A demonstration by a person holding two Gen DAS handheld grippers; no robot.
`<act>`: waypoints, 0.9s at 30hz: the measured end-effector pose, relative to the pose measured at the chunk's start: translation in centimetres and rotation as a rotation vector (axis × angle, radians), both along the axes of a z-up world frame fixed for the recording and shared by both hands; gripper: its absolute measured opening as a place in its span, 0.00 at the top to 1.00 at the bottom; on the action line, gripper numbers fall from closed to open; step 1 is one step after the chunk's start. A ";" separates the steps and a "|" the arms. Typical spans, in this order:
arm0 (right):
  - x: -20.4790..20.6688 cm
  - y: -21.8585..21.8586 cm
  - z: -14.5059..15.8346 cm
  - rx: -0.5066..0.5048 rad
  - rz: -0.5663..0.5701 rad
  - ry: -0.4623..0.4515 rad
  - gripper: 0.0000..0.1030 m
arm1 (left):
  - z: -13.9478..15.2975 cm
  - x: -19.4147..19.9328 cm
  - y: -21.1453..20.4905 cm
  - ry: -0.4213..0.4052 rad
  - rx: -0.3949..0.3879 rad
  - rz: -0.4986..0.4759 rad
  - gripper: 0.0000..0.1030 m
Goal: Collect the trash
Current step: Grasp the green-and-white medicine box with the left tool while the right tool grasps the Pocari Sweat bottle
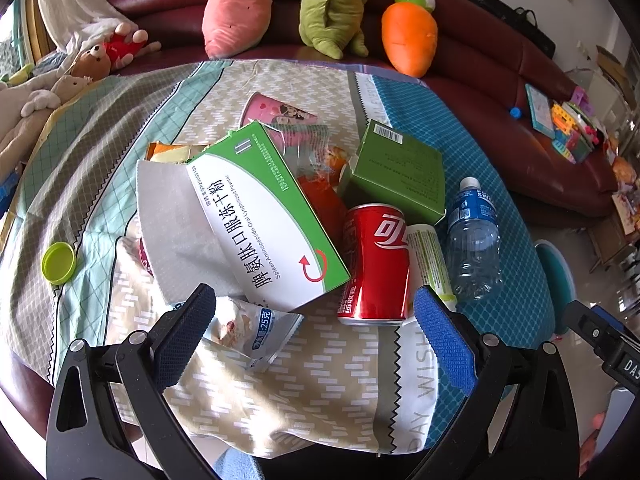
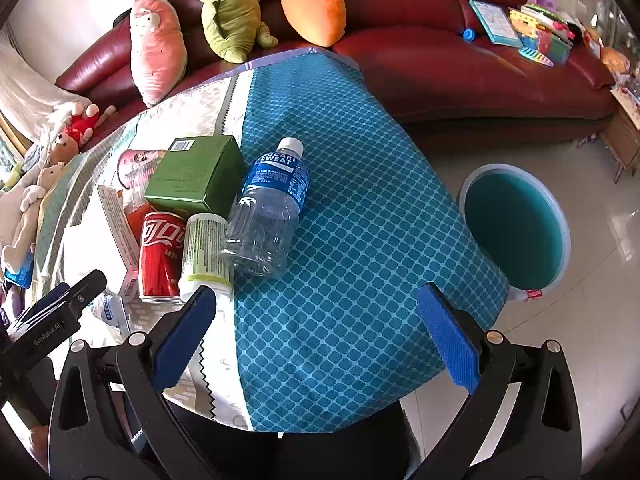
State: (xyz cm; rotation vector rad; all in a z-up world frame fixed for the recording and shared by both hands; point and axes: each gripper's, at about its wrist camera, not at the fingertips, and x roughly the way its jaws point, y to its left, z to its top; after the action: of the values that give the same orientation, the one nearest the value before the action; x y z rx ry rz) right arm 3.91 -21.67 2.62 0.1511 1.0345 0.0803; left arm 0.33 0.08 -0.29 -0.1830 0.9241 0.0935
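Right wrist: clear bottle [image 2: 268, 216] lying flat, blue label; red can [image 2: 160, 256] beside

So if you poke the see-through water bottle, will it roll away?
Probably: the bottle lies on its side, round-bodied, on the flat tablecloth. It looks empty, so likely light and squashy. The white tube beside it might stop it rolling that way.

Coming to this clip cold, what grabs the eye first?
A heap of trash on the patchwork tablecloth: a green-and-white medicine box leaning over a red cola can, with an empty clear bottle lying to the right. Behind, plush toys such as the orange carrot line the dark red sofa. Both jaws stand open, empty.
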 end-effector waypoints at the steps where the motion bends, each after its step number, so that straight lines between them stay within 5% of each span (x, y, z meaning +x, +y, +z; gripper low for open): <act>1: 0.1 0.0 0.1 -0.001 0.000 -0.002 0.06 | 0.0 0.1 0.0 -0.001 -0.001 0.000 0.04; 14: -0.2 0.0 1.3 -0.016 0.004 -0.041 0.06 | 1.2 0.7 1.4 -0.030 -0.010 0.030 0.04; 27: 2.3 0.4 -0.1 -0.006 0.019 -0.009 0.06 | 0.4 5.6 3.5 0.069 -0.034 0.083 0.04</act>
State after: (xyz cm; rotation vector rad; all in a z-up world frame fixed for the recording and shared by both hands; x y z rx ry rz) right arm 6.22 -21.25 2.52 0.1356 1.0272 0.0950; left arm 5.89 3.62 0.15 -0.2517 0.9872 0.1621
